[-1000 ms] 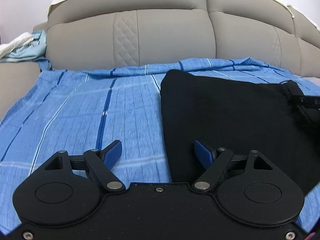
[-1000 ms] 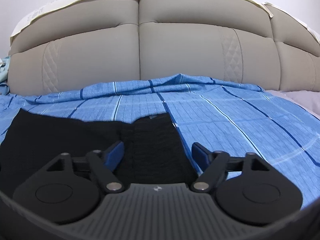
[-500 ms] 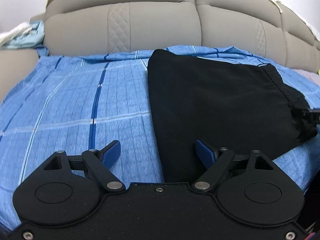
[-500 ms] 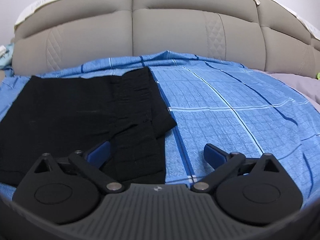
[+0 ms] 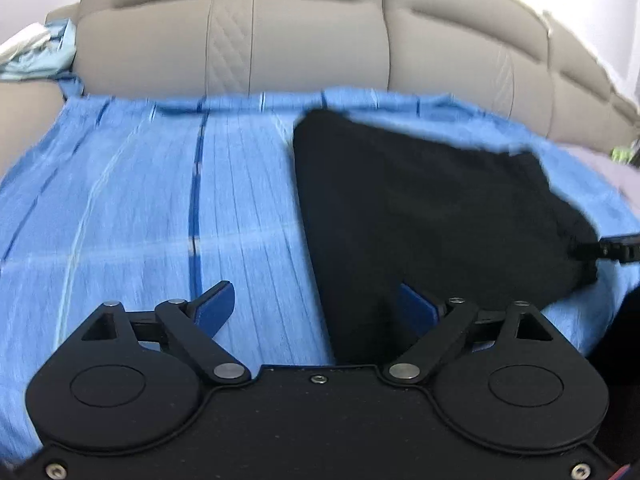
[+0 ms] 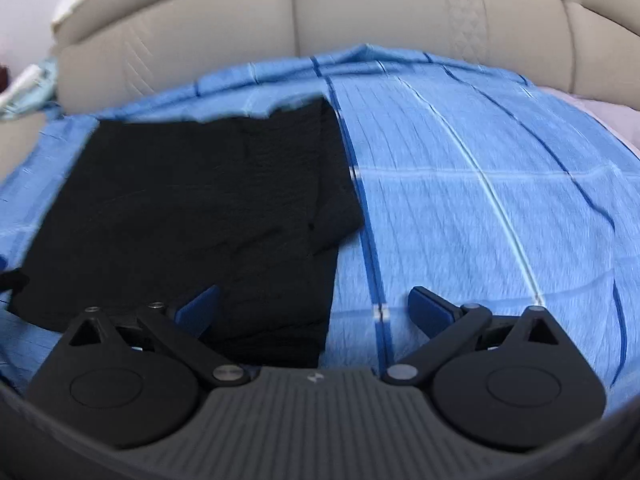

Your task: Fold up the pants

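The black pants [image 5: 432, 216] lie folded flat on the blue striped sheet [image 5: 140, 208]. My left gripper [image 5: 320, 308] is open and empty, above the pants' near left edge. In the right wrist view the pants [image 6: 200, 208] fill the left half, with one layer stepping out at the right edge. My right gripper [image 6: 314, 308] is open and empty, above the pants' near right corner. The right gripper's tip [image 5: 616, 250] shows at the right edge of the left wrist view. Both views are blurred.
A beige padded headboard [image 5: 320, 32] runs along the far edge of the bed. Pale blue and white cloth [image 5: 36, 52] lies bunched at the far left. Bare sheet [image 6: 500, 208] lies right of the pants.
Both grippers have drawn back and risen from the pants, so more of the folded pants and sheet shows. Both stay open and empty.
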Demonstrator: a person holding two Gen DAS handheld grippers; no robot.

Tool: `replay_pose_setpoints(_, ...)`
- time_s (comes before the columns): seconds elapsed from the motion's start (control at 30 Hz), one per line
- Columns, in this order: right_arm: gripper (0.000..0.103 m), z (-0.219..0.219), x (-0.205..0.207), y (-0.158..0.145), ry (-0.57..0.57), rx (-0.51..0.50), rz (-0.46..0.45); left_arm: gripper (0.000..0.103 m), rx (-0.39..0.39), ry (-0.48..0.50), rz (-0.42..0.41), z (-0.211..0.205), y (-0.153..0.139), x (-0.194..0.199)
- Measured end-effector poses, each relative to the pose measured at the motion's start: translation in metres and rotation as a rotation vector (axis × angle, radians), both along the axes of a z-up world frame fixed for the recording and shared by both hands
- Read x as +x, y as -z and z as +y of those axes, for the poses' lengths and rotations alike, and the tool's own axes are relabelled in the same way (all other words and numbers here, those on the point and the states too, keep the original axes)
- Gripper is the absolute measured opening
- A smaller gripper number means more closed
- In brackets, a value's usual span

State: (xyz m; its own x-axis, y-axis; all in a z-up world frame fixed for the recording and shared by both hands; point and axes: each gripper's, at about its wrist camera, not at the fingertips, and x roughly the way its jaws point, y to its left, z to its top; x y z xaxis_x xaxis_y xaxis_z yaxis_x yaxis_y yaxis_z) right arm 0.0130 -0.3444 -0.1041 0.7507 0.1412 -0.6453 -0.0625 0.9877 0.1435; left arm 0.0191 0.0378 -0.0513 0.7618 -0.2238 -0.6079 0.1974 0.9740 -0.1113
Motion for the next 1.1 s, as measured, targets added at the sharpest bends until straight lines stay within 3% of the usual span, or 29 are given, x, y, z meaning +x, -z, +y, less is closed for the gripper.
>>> replay_pose_setpoints(0.17, 0.103, -0.015, 0.022, -0.023, -0.004, -0.027, -0.150, 0.092, -0.075, -0.019, -0.024, 0.010, -0.024, 0.054)
replay_pose_setpoints(0.23, 0.103, -0.024, 0.039, -0.029, -0.019, 0.033, -0.190, 0.090, -0.086, -0.023, -0.014, 0.006, -0.025, 0.078)
replay_pose_setpoints(0.37, 0.103, -0.036, 0.081, -0.023, -0.018, 0.152, -0.165, 0.085, -0.145, 0.004, 0.031, -0.002, -0.019, 0.117)
replay_pose_setpoints(0.53, 0.097, -0.029, 0.116, 0.009, -0.052, 0.141, -0.160, 0.082, -0.191, -0.009, 0.083, -0.013, -0.004, 0.152)
replay_pose_setpoints(0.6, 0.097, -0.028, 0.120, 0.014, -0.066, 0.138, -0.187, 0.082, -0.207, -0.010, 0.103, -0.015, 0.002, 0.162)
replay_pose_setpoints(0.73, 0.083, -0.022, 0.127, 0.013, -0.112, 0.134, -0.169, 0.082, -0.220, -0.010, 0.093, -0.019, 0.011, 0.174)
replay_pose_setpoints(1.1, 0.076, -0.024, 0.128, 0.015, -0.151, 0.185, -0.170, 0.084, -0.184, 0.005, 0.085, -0.027, 0.014, 0.185)
